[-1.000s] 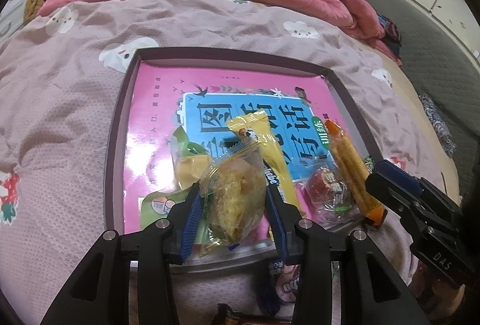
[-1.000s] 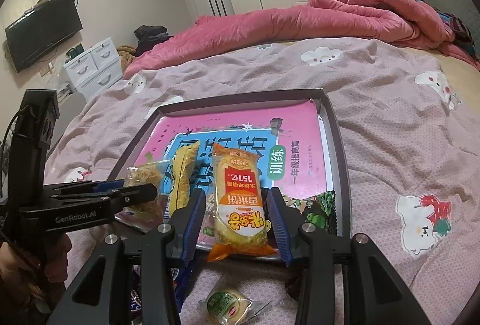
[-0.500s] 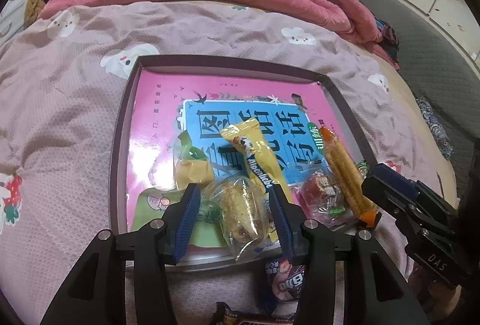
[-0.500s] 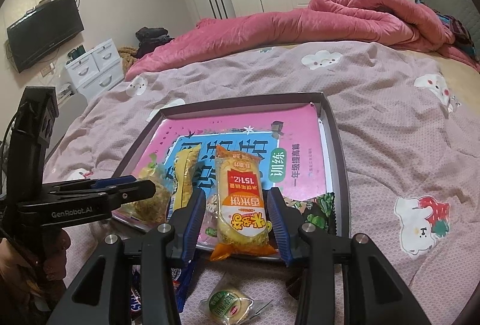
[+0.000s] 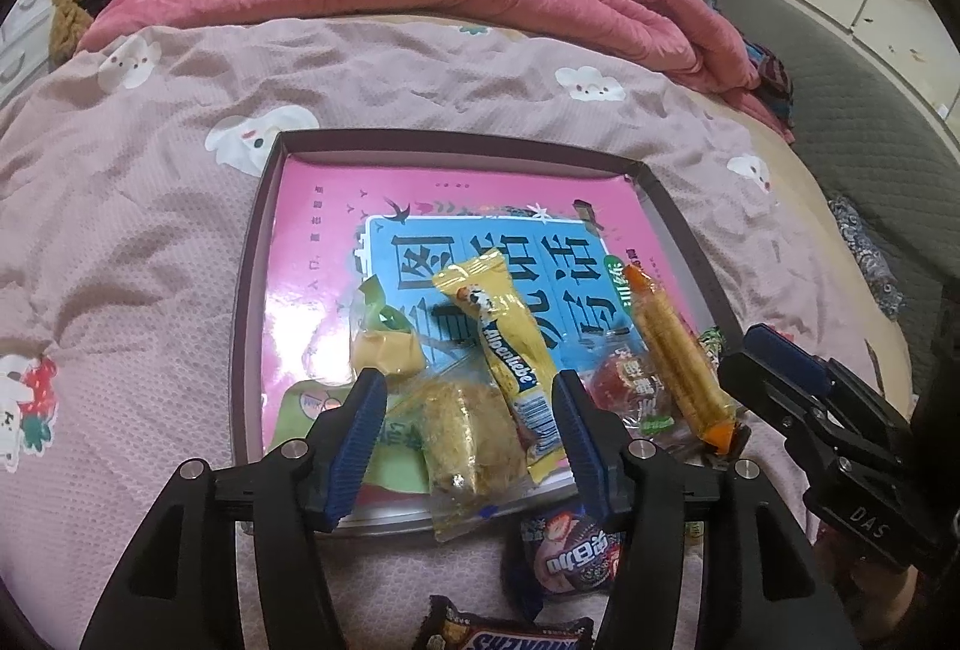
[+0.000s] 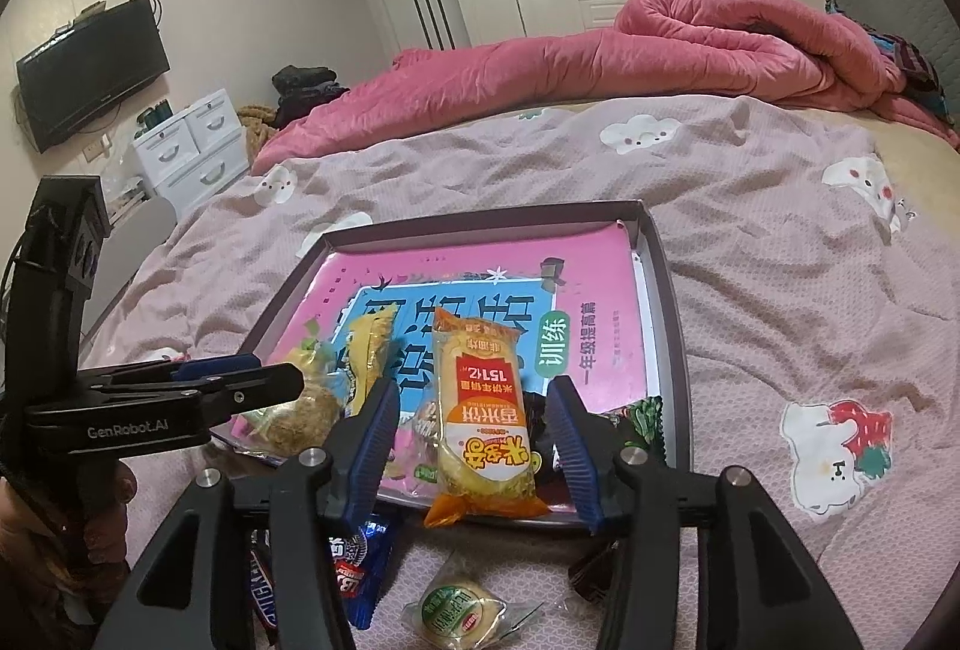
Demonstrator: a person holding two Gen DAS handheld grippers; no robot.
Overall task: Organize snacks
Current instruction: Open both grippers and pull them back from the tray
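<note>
A dark-rimmed tray [image 5: 246, 320] [image 6: 667, 290] on the bed holds a pink and blue book with several snack packs on it. My left gripper [image 5: 469, 386] [image 6: 276, 374] hangs over the tray's near edge. Its jaws are opening, and a clear pack of golden cake [image 5: 465, 434] and a yellow stick pack [image 5: 510, 350] lie loose between them. My right gripper [image 6: 474, 386] [image 5: 750, 356] is opening too. An orange and yellow rice-cracker pack [image 6: 483, 410] [image 5: 678, 356] lies between its pads, with a gap showing on each side.
A green-twisted yellow sweet [image 5: 384, 344] and a red pack [image 5: 630, 386] also lie in the tray. On the bedspread in front are a Snickers bar [image 5: 504, 632], a dark strawberry pack [image 5: 570, 554] and a round cake pack [image 6: 459, 611]. A pink quilt [image 6: 690, 44] is heaped behind.
The left jaws spread and let go of the clear cake pack, which sank onto the tray's near edge. The right jaws widened off the rice-cracker pack.
</note>
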